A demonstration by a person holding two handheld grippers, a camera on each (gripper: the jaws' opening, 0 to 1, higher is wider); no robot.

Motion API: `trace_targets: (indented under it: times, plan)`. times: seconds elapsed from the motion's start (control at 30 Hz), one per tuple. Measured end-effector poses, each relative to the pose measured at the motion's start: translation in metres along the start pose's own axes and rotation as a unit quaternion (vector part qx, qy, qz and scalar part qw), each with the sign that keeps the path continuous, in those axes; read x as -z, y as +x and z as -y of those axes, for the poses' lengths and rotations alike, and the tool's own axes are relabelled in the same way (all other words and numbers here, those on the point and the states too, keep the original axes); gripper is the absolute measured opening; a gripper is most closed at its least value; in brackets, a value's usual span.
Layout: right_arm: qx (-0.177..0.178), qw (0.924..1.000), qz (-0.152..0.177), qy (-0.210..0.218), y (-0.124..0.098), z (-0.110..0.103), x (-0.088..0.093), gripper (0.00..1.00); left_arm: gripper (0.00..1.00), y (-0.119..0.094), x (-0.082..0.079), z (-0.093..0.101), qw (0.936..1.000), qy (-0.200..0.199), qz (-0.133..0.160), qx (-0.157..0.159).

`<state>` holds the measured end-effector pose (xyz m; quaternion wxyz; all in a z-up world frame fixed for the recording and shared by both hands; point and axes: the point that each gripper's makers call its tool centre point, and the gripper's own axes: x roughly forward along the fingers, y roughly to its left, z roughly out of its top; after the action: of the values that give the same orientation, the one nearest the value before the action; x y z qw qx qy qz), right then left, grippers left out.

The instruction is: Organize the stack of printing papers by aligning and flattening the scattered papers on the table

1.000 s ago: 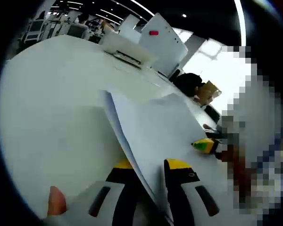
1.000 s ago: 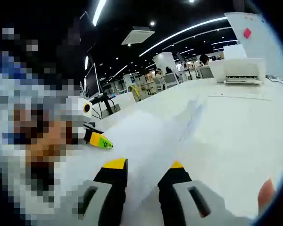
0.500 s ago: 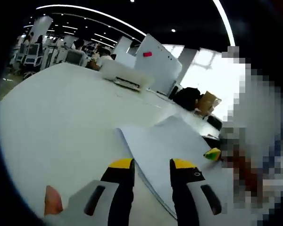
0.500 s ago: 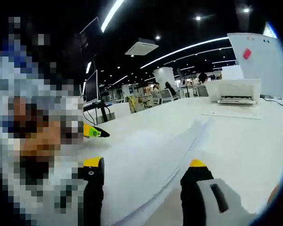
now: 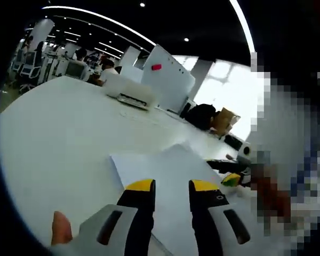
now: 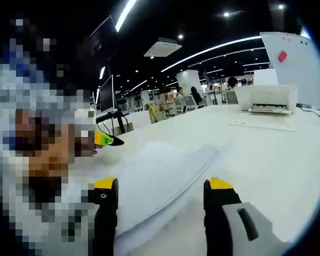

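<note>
In the left gripper view, the left gripper [image 5: 170, 186] pointed out over the papers [image 5: 165, 165], which lay flat on the white table [image 5: 53, 133]. Its yellow-tipped jaws stood a little apart with nothing pinched between them, the sheets showing through the narrow gap. A fingertip [image 5: 61, 229] showed at the gripper's lower left. Off to the right, past the papers' far corner, the other gripper's yellow-green tip [image 5: 232, 180] sat near the stack's edge. Further back on the table stood a white printer [image 5: 129, 92], with a whiteboard [image 5: 168, 80] bearing a red mark behind it, and a dark shape beside a brown box [image 5: 222, 120] further right.

In the right gripper view, the right gripper [image 6: 162, 186] had its jaws spread wide, one on either side of the stack's near edge. Here the papers [image 6: 154, 176] showed their layered edges, slightly fanned and not squared. The left gripper's yellow-green tip [image 6: 108, 140] showed at the left, just beyond the sheets. The printer [image 6: 266, 98] sat on the table [image 6: 266, 154] to the far right, the whiteboard [image 6: 301, 69] behind it, and a dark monitor [image 6: 105, 96] stood on the left.
</note>
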<state>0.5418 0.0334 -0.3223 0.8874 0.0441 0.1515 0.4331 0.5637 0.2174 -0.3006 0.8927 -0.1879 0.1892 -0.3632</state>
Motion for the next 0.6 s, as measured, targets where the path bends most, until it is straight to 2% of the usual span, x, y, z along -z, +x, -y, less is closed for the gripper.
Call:
trace_targets:
  times: [0.07,0.1,0.23,0.33,0.4,0.47,0.5,0.53,0.6]
  plan:
    - [0.033,0.9994,0.010,-0.011,-0.012,0.019,-0.006,0.67,0.29,-0.001,-0.002,0.000,1.0000,0.001,0.003,0.000]
    - [0.040,0.9991,0.018,-0.001,-0.018,0.023,-0.009,0.66,0.29,-0.002,-0.003,0.000,1.0000,0.002,0.004,-0.001]
    - [0.035,0.9990,0.028,0.006,-0.028,0.017,-0.012,0.66,0.29,-0.003,-0.007,0.005,0.9999,0.001,0.014,0.005]
    - [0.031,0.9987,0.033,-0.022,-0.029,0.009,-0.017,0.63,0.29,-0.003,-0.008,0.012,0.9997,0.001,0.019,0.016]
    - [0.018,0.9963,0.068,-0.049,-0.032,-0.001,-0.030,0.60,0.29,-0.005,-0.014,0.022,0.9986,0.007,0.039,0.034]
    - [0.001,0.9872,0.137,-0.082,-0.040,-0.018,-0.050,0.57,0.29,-0.012,-0.024,0.037,0.9949,0.007,0.074,0.068]
    - [0.002,0.9847,0.150,-0.089,-0.043,-0.022,-0.053,0.57,0.29,-0.015,-0.026,0.041,0.9937,0.009,0.083,0.074]
    - [0.000,0.9782,0.178,-0.107,-0.049,-0.030,-0.061,0.56,0.30,-0.023,-0.032,0.049,0.9903,0.021,0.109,0.084]
    - [-0.005,0.9691,0.213,-0.123,-0.058,-0.045,-0.067,0.55,0.34,-0.037,-0.038,0.062,0.9855,0.035,0.138,0.092]
